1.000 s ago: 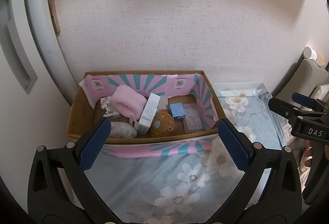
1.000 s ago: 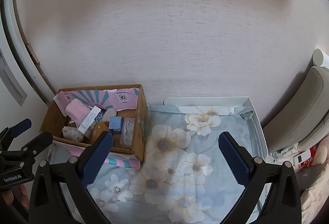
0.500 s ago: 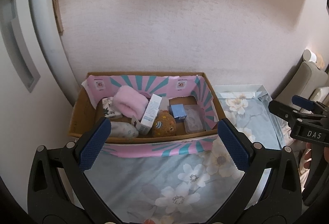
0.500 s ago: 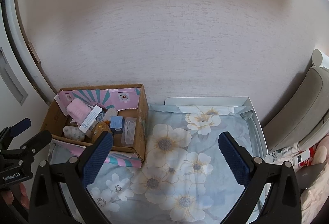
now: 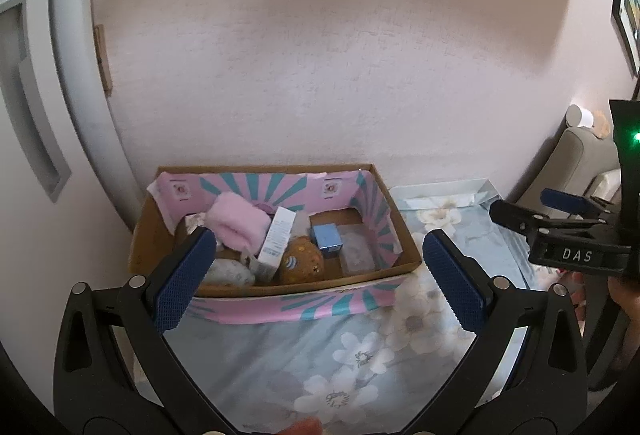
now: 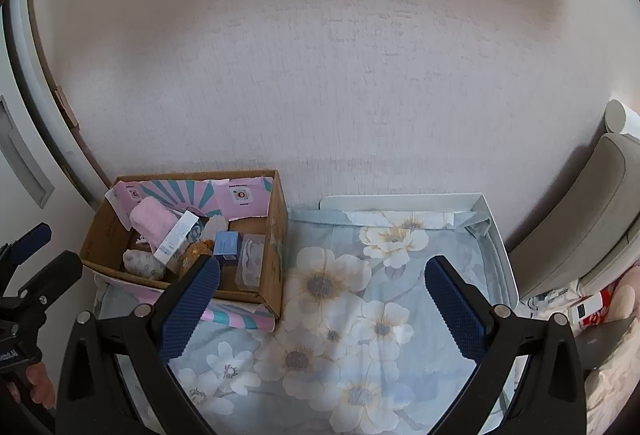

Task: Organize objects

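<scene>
A cardboard box [image 5: 404, 241] with a pink and teal lining stands against the wall on a floral cloth; it also shows in the right wrist view [image 6: 276, 259]. Inside lie a pink fluffy roll [image 5: 238, 223], a white carton [image 5: 278, 237], an orange ball [image 5: 300, 267], a small blue box [image 5: 327, 241], a clear plastic case [image 5: 357, 253] and a patterned pouch [image 5: 230, 273]. My left gripper [image 5: 318, 285] is open and empty, in front of the box. My right gripper [image 6: 322, 309] is open and empty over the cloth, right of the box.
A white tray [image 6: 496, 235] lined with the floral cloth [image 6: 380, 315] holds the box. A wall stands behind, a white door frame [image 5: 76, 75] at left. A grey chair [image 6: 592, 215] and clutter sit at the right.
Both grippers have drawn back and tilted up a little, so the box sits lower in both views. The box contents have not moved.
</scene>
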The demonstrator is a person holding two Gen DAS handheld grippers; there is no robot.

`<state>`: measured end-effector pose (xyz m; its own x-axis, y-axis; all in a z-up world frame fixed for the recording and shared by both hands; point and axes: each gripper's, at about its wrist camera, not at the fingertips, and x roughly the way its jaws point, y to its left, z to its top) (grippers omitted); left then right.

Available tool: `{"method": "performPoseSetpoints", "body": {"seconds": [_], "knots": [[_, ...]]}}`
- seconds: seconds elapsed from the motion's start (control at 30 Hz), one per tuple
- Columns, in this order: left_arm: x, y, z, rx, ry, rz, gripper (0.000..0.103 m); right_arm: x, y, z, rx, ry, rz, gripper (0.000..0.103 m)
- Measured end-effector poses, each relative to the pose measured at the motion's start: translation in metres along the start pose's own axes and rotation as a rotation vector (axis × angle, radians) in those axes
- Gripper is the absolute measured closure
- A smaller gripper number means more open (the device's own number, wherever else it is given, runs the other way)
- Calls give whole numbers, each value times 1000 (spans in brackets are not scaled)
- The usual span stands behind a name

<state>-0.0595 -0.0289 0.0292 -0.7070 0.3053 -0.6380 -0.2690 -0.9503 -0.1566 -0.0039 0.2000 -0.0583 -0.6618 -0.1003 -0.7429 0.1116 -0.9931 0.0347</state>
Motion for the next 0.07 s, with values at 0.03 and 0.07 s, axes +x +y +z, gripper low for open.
{"method": "performPoseSetpoints", "body": {"seconds": [0.03,0.07], "knots": [[0,0,0,1,0,2,0,0,1,1,-2,-1,-1,1],[0,0,0,0,0,7,0,0,1,3,-5,-2,-3,1]]}}
